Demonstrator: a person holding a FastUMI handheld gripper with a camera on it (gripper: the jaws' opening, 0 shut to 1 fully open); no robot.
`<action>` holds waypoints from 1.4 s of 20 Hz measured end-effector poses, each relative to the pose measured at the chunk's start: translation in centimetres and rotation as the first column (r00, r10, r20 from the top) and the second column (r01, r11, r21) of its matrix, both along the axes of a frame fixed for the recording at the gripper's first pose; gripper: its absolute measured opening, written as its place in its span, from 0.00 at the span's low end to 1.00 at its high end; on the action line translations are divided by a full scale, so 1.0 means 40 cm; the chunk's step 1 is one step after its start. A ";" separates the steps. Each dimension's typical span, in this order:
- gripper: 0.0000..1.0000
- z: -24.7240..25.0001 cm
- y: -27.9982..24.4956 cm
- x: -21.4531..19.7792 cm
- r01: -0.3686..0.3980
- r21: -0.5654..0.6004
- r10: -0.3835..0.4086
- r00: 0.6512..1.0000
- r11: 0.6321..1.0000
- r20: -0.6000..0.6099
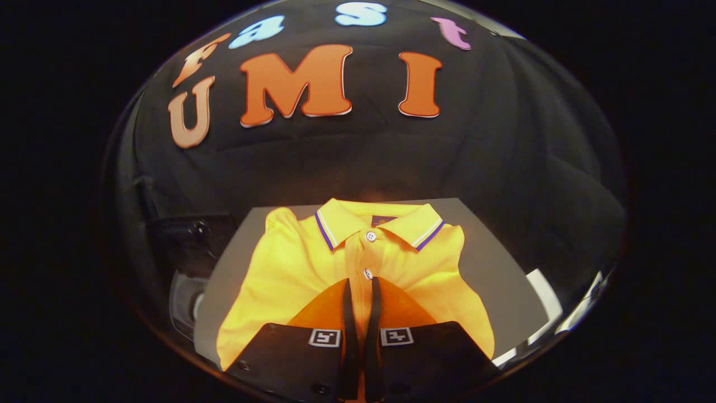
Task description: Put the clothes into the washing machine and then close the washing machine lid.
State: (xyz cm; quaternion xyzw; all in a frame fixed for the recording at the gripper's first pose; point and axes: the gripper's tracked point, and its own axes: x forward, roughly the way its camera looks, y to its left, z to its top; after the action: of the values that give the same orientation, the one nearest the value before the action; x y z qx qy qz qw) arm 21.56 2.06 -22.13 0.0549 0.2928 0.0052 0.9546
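Fingers of the gripper (361,285) stand nearly together, with a narrow slit between them and a strip of the orange button placket showing through it. Whether they already pinch a fold of cloth or merely hover just above it cannot be told from this angle, so treat the grasp as unproven.

Directly under and ahead of the fingers lies the folded bright orange polo shirt (291,268), with its white-and-purple-edged collar (341,226) just beyond the fingertips and two white buttons in line with the slit. It rests on a flat grey board (492,263) that spreads to both sides of the fingers. Off to the left of the gripper, lower than the board, sits a dark machine with a pale round rim (184,296), probably the washing machine, though too dim to be sure.

My judgement is that the step in hand is taking hold of the shirt. To do it well, the fingers should close on a thick gather near the placket, through several layers of the fold, not on a single layer, since thin knit slips. Lift straight up and watch that the shirt comes free of the board as one bundle before swinging left toward the opening, or a trailing sleeve could snag on the rim.
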 end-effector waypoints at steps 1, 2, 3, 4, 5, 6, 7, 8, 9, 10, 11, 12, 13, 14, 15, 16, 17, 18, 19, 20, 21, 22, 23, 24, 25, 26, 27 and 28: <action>0.12 0.027 0.023 0.001 0.013 0.055 -0.015 0.999 0.998 0.047; 0.12 0.061 0.050 0.005 0.013 0.093 -0.022 0.994 0.996 0.103; 0.12 0.098 0.081 0.007 0.002 0.119 -0.019 0.989 0.993 0.147; 0.12 0.134 0.117 0.009 -0.013 0.142 -0.013 0.984 0.990 0.179; 0.12 0.172 0.159 0.013 -0.031 0.163 -0.004 0.978 0.986 0.209; 0.12 0.229 0.171 -0.008 -0.047 0.180 0.003 0.970 0.983 0.242; 0.12 0.267 0.237 -0.018 -0.067 0.193 0.012 0.963 0.979 0.271; 0.12 0.315 0.282 -0.029 -0.092 0.206 0.025 0.951 0.974 0.309; 0.12 0.352 0.321 -0.063 -0.118 0.211 0.041 0.940 0.970 0.338; 0.12 0.385 0.372 -0.071 -0.146 0.210 0.063 0.931 0.967 0.359; 0.12 0.409 0.424 -0.077 -0.172 0.204 0.084 0.922 0.964 0.377; 0.12 0.424 0.467 -0.084 -0.196 0.197 0.108 0.916 0.961 0.387; 0.12 0.442 0.516 -0.093 -0.220 0.191 0.130 0.910 0.957 0.394; 0.12 0.451 0.572 -0.096 -0.246 0.191 0.154 0.905 0.950 0.397; 0.12 0.450 0.625 -0.102 -0.267 0.199 0.172 0.903 0.943 0.394; 0.12 0.444 0.679 -0.099 -0.292 0.210 0.195 0.901 0.933 0.387; 0.12 0.437 0.729 -0.097 -0.308 0.220 0.208 0.899 0.926 0.385; 0.12 0.415 0.775 -0.094 -0.327 0.226 0.230 0.900 0.918 0.370; 0.12 0.389 0.815 -0.087 -0.339 0.232 0.245 0.902 0.912 0.356; 0.12 0.358 0.848 -0.076 -0.354 0.233 0.266 0.903 0.906 0.339; 0.12 0.327 0.897 -0.064 -0.370 0.233 0.286 0.901 0.899 0.326; 0.12 0.300 0.934 -0.051 -0.379 0.238 0.298 0.901 0.894 0.315; 0.12 0.274 0.969 -0.035 -0.391 0.244 0.311 0.899 0.888 0.309; 0.12 0.235 1.005 -0.015 -0.401 0.248 0.326 0.899 0.882 0.294; 0.12 0.195 1.035 -0.005 -0.409 0.254 0.341 0.900 0.877 0.271; 0.12 0.150 1.062 0.006 -0.413 0.259 0.354 0.903 0.873 0.246; 0.12 0.104 1.081 0.011 -0.412 0.263 0.362 0.906 0.872 0.220; 0.12 0.052 1.096 0.027 -0.403 0.267 0.364 0.913 0.875 0.186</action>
State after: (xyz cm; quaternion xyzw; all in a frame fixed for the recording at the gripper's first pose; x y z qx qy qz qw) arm 22.63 45.91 -20.07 0.1392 0.2309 0.2424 0.9320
